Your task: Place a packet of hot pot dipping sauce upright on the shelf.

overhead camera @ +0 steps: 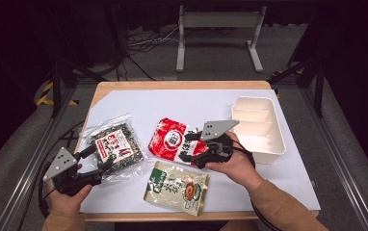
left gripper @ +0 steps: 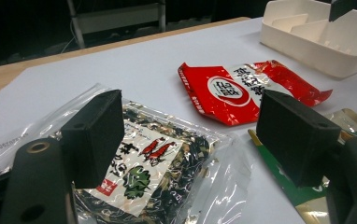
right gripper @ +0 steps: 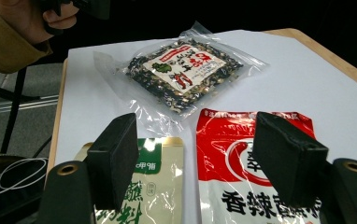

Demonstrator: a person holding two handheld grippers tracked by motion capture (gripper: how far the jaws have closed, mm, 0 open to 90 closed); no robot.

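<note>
On the white mat, your three packets lie unpacked at nine o'clock of the empty tray [overhead camera: 258, 126]; left gripper [overhead camera: 97, 163] and right gripper [overhead camera: 189, 147] both gape, holding nothing.

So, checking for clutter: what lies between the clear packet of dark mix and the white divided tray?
The red snack packet lies between the clear packet and the white tray, with the right gripper over its edge, seen in the high view.

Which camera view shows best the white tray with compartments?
The high view: the white tray lies whole there, right of the red packet, its dividers and full outline visible. The left gripper view catches the tray's near part at the top right edge, cut by the frame.
</note>
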